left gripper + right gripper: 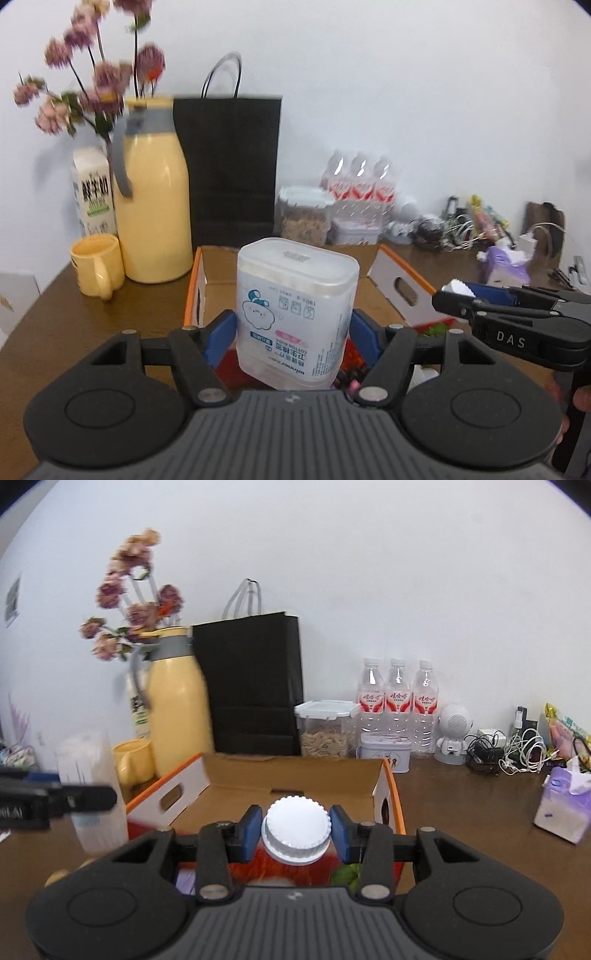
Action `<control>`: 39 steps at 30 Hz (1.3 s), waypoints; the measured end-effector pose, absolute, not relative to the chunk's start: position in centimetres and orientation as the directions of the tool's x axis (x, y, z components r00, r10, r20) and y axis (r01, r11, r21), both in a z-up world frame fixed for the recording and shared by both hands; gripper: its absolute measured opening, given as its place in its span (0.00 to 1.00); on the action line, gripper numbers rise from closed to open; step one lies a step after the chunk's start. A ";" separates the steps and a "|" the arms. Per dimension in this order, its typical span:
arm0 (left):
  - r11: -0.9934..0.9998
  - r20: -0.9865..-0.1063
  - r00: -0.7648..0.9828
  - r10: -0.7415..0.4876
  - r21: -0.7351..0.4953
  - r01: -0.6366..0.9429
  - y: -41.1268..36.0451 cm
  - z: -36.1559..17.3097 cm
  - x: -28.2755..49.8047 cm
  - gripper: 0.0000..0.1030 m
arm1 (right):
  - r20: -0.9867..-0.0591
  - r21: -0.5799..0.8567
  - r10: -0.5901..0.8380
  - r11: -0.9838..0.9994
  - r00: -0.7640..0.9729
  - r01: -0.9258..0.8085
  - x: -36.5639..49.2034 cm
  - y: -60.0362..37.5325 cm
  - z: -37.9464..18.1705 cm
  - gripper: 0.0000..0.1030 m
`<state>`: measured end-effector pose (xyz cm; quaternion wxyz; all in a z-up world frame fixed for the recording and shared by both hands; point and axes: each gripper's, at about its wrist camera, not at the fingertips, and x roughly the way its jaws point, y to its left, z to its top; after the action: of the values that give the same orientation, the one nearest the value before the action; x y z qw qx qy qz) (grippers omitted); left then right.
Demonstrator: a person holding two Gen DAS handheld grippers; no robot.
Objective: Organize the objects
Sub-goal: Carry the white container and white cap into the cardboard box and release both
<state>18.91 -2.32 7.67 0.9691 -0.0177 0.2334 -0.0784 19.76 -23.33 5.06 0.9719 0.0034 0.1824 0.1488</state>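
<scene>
The cotton-bud box (pixel 295 314) sits upside down in my left gripper (pixel 293 334), held above the open carton (pixel 399 284); I judge it light, thin-walled and slick, so the pads belong on its flat sides. My right gripper (pixel 295 834) pinches the ridged white cap (pixel 295 829) of a red-labelled jar (pixel 291 867), likely heavier; a grip below the cap seems safer.
</scene>
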 end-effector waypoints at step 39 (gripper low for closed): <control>0.999 -0.519 0.855 0.023 -0.012 -0.034 -2.7 4.4 28.1 1.00 | -0.479 0.029 0.212 0.974 0.852 -0.226 29.0 -21.1 0.6 0.97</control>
<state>28.14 -2.71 4.42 0.9629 -0.0106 0.2693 0.0148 29.00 -21.10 0.60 0.9622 -0.0143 0.2473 0.1136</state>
